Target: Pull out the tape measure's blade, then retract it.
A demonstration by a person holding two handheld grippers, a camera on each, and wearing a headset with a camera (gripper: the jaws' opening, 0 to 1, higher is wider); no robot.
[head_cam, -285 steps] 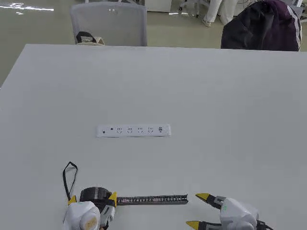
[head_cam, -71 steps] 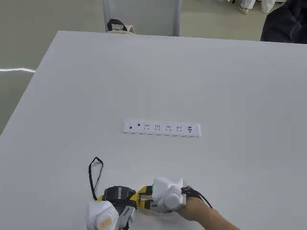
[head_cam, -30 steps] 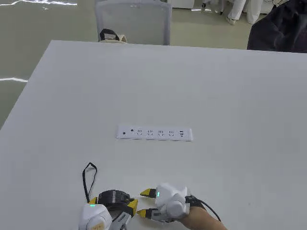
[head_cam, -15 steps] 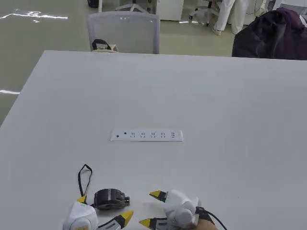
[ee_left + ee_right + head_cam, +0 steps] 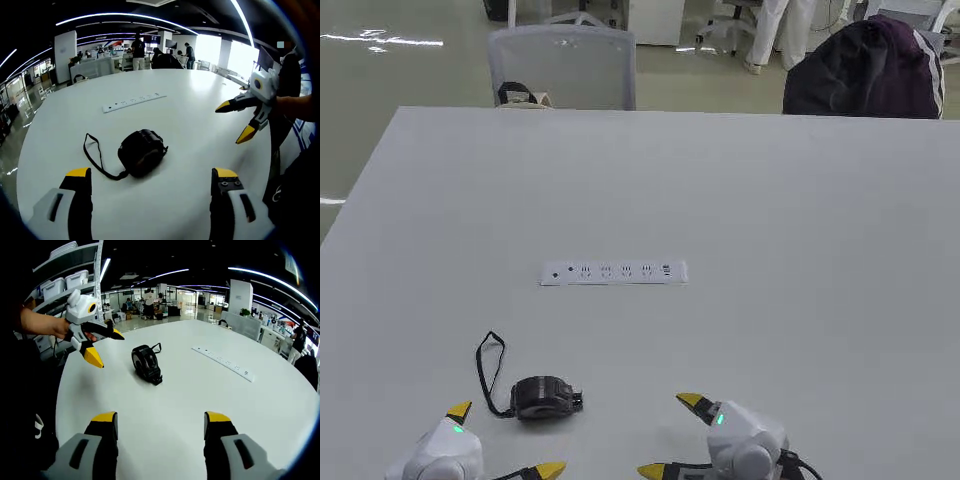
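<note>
A: Nearest you, your left tool (image 5: 504,439) is spread wide with nothing in it. Your right tool (image 5: 671,435) is just as wide and just as empty.

B: The tape (image 5: 542,396) sits on the desk (image 5: 770,200) just ahead of your left tool and apart from both. Its strap (image 5: 485,365) loops off to the left. No blade shows outside the case, so I judge it is wound in and you are at the letting-go end of the job.

A: So hold both tools wide and draw them straight back towards you. Don't sweep sideways, or a yellow tip may catch the strap and drag the case.

B: If another pull is wanted, grip the case across its flat sides with the left tool. With the right, take the small tab at its right end, which I take for the hook. Feed the blade back slowly so it cannot whip.

A: Farther off, the power strip (image 5: 614,272) lies well apart from the tape. The chair (image 5: 562,65) and the jacket (image 5: 860,60) are past the desk's far edge. None of them should be in your way.
</note>
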